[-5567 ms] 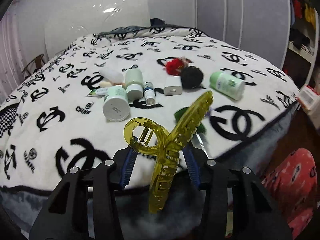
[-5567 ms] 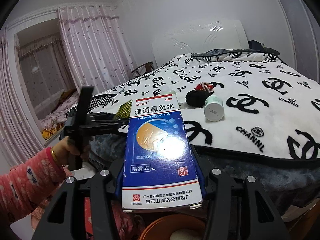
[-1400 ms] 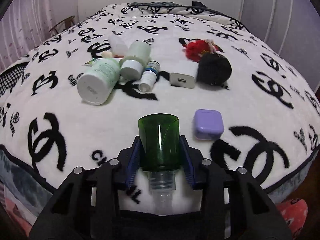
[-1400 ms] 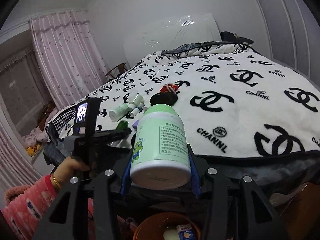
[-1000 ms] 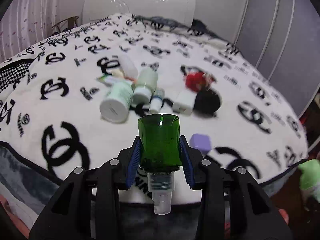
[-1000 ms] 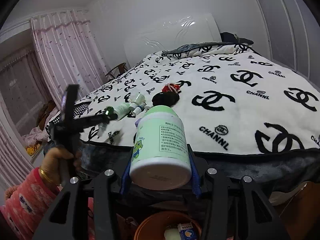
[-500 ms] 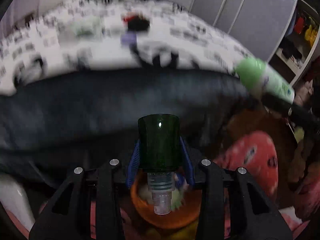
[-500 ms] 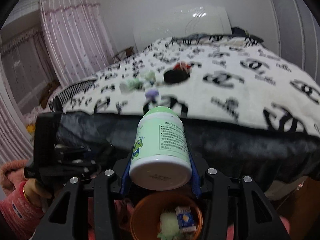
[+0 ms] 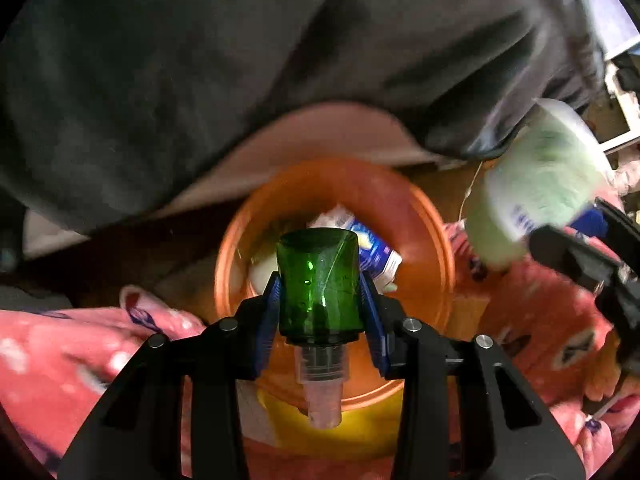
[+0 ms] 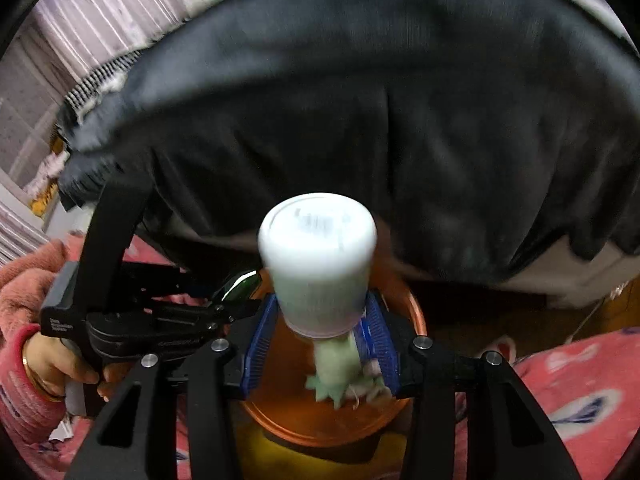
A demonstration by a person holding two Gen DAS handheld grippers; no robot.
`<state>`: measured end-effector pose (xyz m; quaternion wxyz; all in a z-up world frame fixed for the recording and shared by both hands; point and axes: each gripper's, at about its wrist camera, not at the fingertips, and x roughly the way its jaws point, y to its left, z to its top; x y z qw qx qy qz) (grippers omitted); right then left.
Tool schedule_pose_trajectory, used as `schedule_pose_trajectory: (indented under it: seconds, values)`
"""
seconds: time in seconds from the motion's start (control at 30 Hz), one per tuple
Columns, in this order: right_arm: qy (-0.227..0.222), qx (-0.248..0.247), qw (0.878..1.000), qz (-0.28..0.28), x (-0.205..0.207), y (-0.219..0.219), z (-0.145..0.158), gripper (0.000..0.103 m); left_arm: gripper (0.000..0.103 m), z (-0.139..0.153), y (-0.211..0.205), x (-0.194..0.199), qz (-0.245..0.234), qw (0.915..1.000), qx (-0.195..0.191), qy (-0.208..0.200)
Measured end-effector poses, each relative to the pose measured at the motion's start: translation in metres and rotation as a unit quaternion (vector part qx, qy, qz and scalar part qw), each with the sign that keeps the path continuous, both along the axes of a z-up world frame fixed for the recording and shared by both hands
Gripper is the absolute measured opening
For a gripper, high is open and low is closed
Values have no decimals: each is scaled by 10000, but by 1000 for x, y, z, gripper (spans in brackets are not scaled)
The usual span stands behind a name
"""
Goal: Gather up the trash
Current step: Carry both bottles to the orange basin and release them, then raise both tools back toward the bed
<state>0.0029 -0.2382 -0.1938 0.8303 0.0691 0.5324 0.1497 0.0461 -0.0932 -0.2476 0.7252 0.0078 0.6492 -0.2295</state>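
My left gripper is shut on a green spray bottle and holds it nozzle-down over an orange trash bin. The bin holds a blue-and-white box and other scraps. My right gripper has its jaws slightly apart around a pale green bottle with a white base, blurred and tilted over the same bin. That bottle also shows in the left wrist view, at the bin's right rim. The left gripper with the green bottle shows in the right wrist view.
The dark side of the bed hangs just behind the bin. Red patterned pyjama legs flank the bin on both sides. A hand in a pink sleeve holds the left tool. Curtains stand far left.
Both grippers have swung down from the bed to above the orange bin. The pale green bottle now tilts and blurs between the right jaws, which look wider apart than before.
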Motion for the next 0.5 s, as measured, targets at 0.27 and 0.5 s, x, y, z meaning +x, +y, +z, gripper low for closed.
schedule_pose_trajectory:
  seconds: [0.27, 0.5]
  values:
    - [1280, -283, 9910, -277, 28, 0, -76, 60, 52, -55, -8, 14, 114, 9962, 562, 651]
    - [1073, 37, 9920, -669, 24, -18, -66, 69, 65, -48, 6, 18, 444, 9964, 464, 560]
